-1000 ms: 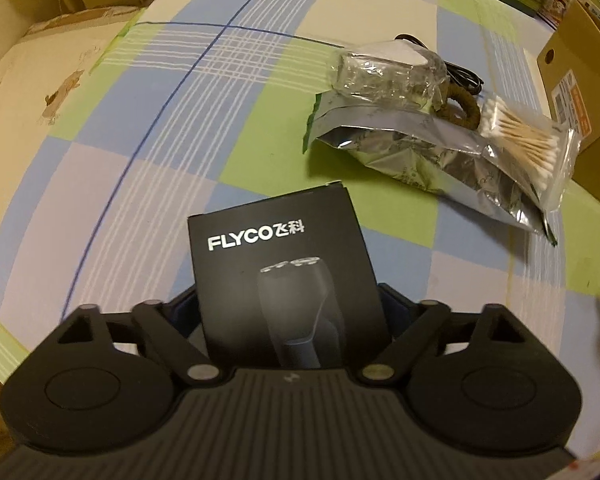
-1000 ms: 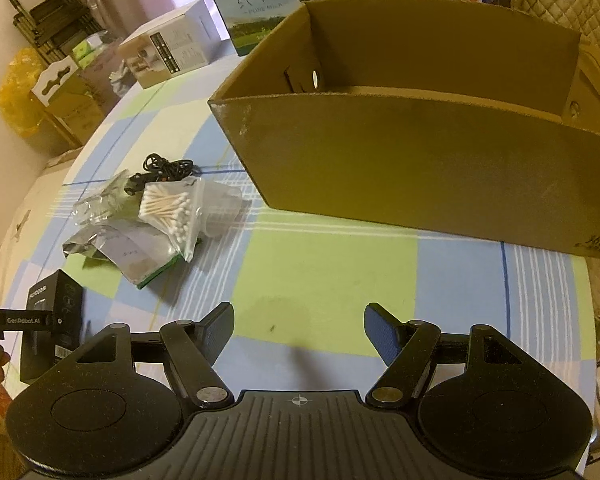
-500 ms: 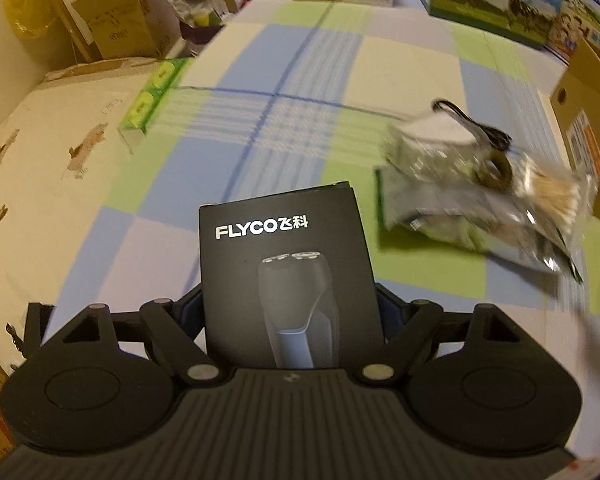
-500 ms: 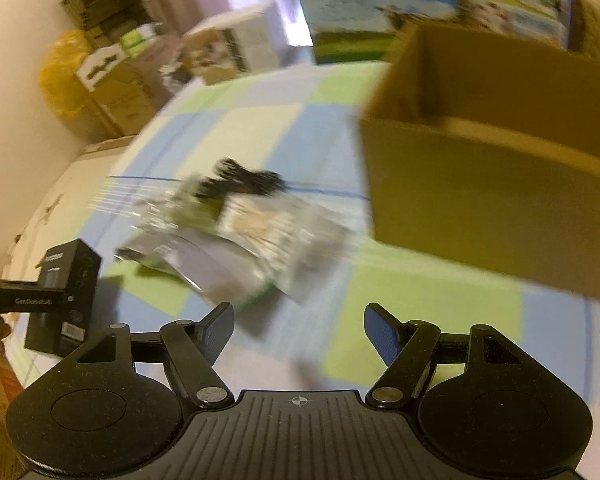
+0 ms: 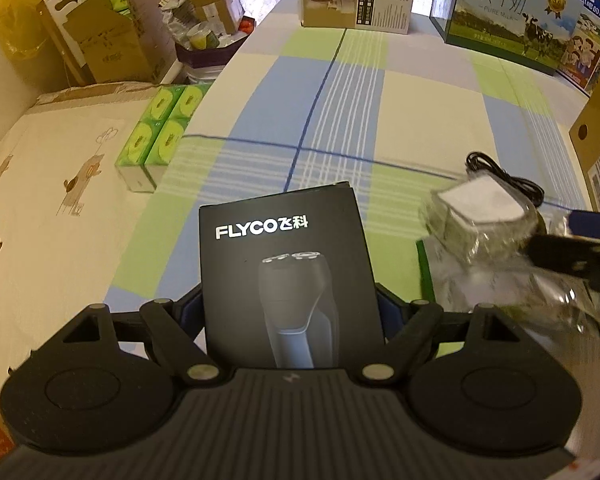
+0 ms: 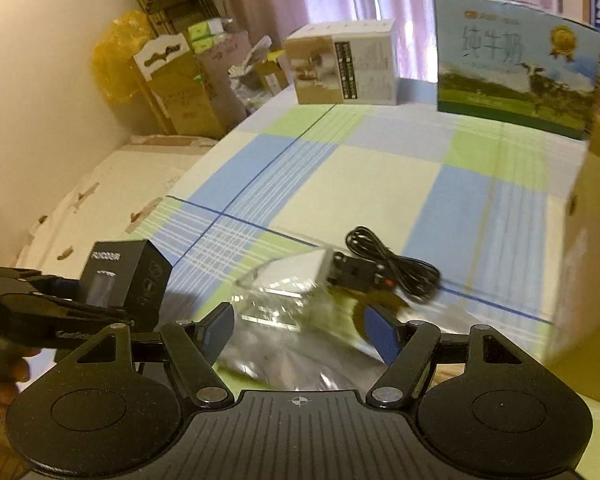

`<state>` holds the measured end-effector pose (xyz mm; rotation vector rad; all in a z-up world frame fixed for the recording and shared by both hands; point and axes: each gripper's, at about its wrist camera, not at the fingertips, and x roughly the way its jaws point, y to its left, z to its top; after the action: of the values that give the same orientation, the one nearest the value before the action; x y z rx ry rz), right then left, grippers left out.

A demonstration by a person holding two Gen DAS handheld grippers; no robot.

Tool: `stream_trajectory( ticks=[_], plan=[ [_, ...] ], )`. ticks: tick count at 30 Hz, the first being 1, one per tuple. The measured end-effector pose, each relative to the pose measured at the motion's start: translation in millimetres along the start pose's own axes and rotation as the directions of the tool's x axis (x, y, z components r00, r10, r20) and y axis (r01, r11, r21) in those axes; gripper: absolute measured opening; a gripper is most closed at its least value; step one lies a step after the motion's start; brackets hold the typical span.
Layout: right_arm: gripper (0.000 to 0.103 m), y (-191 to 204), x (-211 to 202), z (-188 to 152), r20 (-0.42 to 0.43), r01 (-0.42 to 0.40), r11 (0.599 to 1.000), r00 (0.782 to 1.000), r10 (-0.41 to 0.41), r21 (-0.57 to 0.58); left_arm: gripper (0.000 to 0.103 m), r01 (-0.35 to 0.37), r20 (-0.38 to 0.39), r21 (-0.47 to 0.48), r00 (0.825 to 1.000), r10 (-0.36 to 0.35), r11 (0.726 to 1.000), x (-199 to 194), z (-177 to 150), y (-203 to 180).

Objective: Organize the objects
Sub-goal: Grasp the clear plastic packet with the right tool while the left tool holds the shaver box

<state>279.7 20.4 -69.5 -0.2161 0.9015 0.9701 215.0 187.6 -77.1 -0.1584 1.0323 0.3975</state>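
A black FLYCO shaver box (image 5: 288, 272) stands upright between the fingers of my left gripper (image 5: 288, 308), which is shut on it. The right wrist view shows the same box (image 6: 124, 276) held above the checked cloth at left. My right gripper (image 6: 298, 330) is open, its blue-padded fingers on either side of a clear plastic packet (image 6: 288, 292) that lies on a silver foil bag (image 6: 292, 356). A coiled black cable (image 6: 392, 268) lies just beyond. In the left wrist view the packet (image 5: 476, 208) is at the right, with the right gripper's finger (image 5: 572, 240) over it.
A brown cardboard box (image 6: 592, 260) stands open at the right. A milk carton case (image 6: 516, 68) and a white box (image 6: 344, 68) line the far edge. Green tissue packs (image 5: 160, 136) sit off the cloth's left side. A hand (image 6: 8, 376) holds the left gripper.
My right gripper has swung left from the cardboard box and down to the pile of packets. My left gripper has lifted and tilted back with the shaver box.
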Motion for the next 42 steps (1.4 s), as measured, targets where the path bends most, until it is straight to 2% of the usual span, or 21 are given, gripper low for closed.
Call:
stream_trajectory(
  ticks=[7,16,26,29,32,33,42],
  plan=[
    [0.069,4,40,8,-0.043,0.018,0.999,0.999,-0.016,0.029,0.08,0.018,0.009,0.008,1.0,-0.018,1.0,11,14,8],
    [0.069,17,56,12,-0.061,0.035,0.999,0.998,-0.034,0.029,0.08,0.023,0.006,0.006,1.0,-0.023,1.0,20,23,15],
    [0.069,23,77,8,-0.067,0.09,0.995,0.994,-0.088,0.032,0.08,0.022,-0.001,0.005,1.0,-0.022,1.0,28,28,19],
    [0.054,25,75,7,-0.044,0.086,0.996,0.995,-0.086,0.012,0.08,0.025,0.003,0.008,1.0,-0.025,1.0,27,28,19],
    [0.049,27,70,5,-0.017,0.088,0.996,0.996,-0.088,-0.012,0.08,0.026,0.004,0.007,1.0,-0.026,1.0,27,28,20],
    [0.041,27,68,4,-0.006,0.084,0.996,0.996,-0.084,-0.017,0.08,0.027,0.004,0.007,1.0,-0.027,1.0,27,28,20],
    [0.038,30,36,2,0.088,0.077,0.995,0.994,-0.07,-0.07,0.08,0.051,0.033,0.023,0.998,-0.052,0.998,17,32,15]
  ],
)
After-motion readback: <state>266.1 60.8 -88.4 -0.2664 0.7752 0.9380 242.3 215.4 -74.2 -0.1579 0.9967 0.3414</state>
